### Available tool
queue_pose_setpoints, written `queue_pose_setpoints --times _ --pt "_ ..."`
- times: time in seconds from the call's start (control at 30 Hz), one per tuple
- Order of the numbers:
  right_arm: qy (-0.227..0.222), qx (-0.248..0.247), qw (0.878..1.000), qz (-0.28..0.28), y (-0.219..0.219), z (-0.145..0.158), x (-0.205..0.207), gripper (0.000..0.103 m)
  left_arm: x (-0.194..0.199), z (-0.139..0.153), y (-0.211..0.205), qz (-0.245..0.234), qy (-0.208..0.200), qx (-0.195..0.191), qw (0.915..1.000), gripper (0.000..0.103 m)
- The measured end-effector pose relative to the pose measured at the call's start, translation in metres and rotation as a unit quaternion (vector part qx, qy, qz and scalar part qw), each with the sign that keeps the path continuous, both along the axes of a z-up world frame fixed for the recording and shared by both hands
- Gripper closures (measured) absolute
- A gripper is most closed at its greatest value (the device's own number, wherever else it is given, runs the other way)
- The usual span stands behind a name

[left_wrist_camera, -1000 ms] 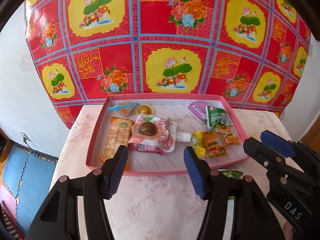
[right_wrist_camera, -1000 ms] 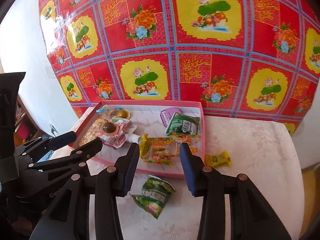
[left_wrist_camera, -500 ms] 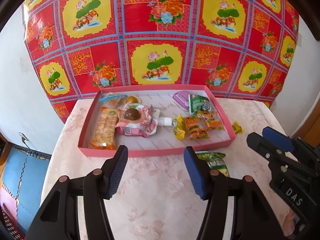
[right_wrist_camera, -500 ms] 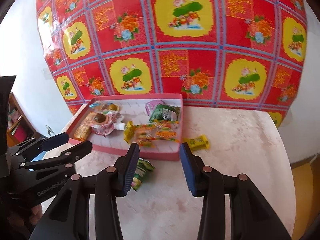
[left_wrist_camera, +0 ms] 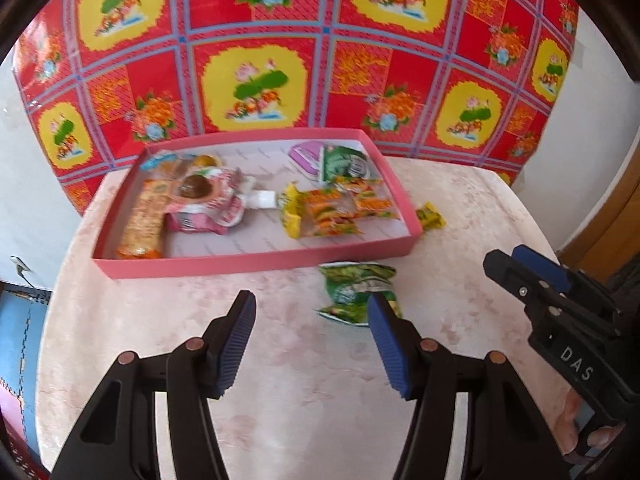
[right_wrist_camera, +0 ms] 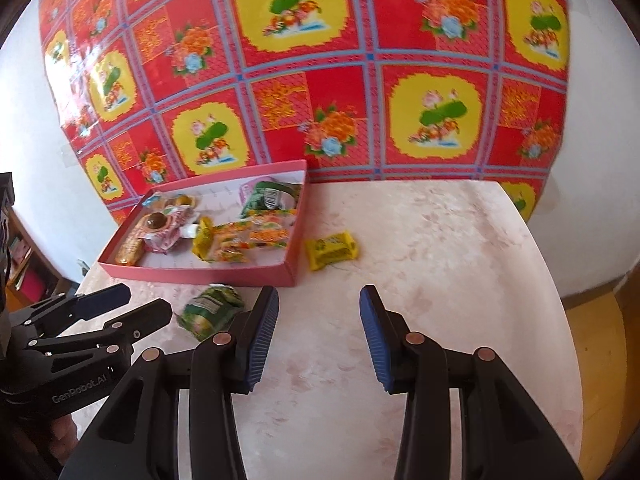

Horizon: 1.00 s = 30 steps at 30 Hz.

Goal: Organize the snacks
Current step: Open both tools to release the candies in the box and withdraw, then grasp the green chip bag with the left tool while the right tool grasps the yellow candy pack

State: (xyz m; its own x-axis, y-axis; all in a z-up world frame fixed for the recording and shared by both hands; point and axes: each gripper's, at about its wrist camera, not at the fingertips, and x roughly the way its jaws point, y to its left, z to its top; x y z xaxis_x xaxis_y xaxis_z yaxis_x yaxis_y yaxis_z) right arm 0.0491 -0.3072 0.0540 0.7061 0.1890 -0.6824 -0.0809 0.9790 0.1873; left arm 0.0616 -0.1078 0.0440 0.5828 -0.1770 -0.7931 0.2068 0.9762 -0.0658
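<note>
Both two-finger grippers hang open and empty above the pale pink marbled tabletop (left_wrist_camera: 304, 380), in front of the shallow pink cardboard tray (left_wrist_camera: 256, 262) of snacks.

The left gripper (left_wrist_camera: 312, 312) has its blue-padded jaws spread wide with nothing between them; the right gripper (right_wrist_camera: 319, 308) is equally wide apart and holds nothing. A crumpled green foil snack packet (left_wrist_camera: 354, 290) lies on the table just outside the tray's near wall, close by the left gripper's right-hand finger. A small yellow wrapped candy (right_wrist_camera: 331, 249) lies on the table just beside the tray's right end. Inside the tray sit an orange cracker pack (left_wrist_camera: 146, 220), a pink spouted pouch (left_wrist_camera: 208, 208), yellow-orange candy packets (left_wrist_camera: 332, 210), a green packet (left_wrist_camera: 342, 164) and a purple case (left_wrist_camera: 306, 156). A red and yellow floral cloth (left_wrist_camera: 256, 80) hangs behind.
</note>
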Motion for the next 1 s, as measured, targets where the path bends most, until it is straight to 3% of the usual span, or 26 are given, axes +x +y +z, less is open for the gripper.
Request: queue_pose_setpoints --times 0.33,0.7,0.73,0.8,1.0 --pt "0.007 0.016 1.000 -0.008 -0.018 -0.009 0.002 0.060 0.015 -0.017 -0.021 -0.013 0.023 -0.012 0.9996 0.042" --pt "0.019 0.025 0.999 -0.011 -0.028 -0.018 0.007 0.060 0.023 -0.031 -0.041 -0.033 0.032 0.010 0.9989 0.042" --pt "0.020 0.025 0.999 -0.010 -0.027 -0.018 0.008 0.060 0.023 -0.032 -0.040 -0.032 0.032 0.004 0.9990 0.045" --pt "0.023 0.022 0.999 -0.007 -0.026 -0.020 0.010 0.060 0.023 -0.032 -0.038 -0.031 0.030 -0.005 0.9991 0.062" --pt "0.032 0.008 0.999 0.004 -0.019 -0.025 0.022 0.060 0.021 -0.032 -0.023 -0.016 0.028 -0.008 0.9994 0.066"
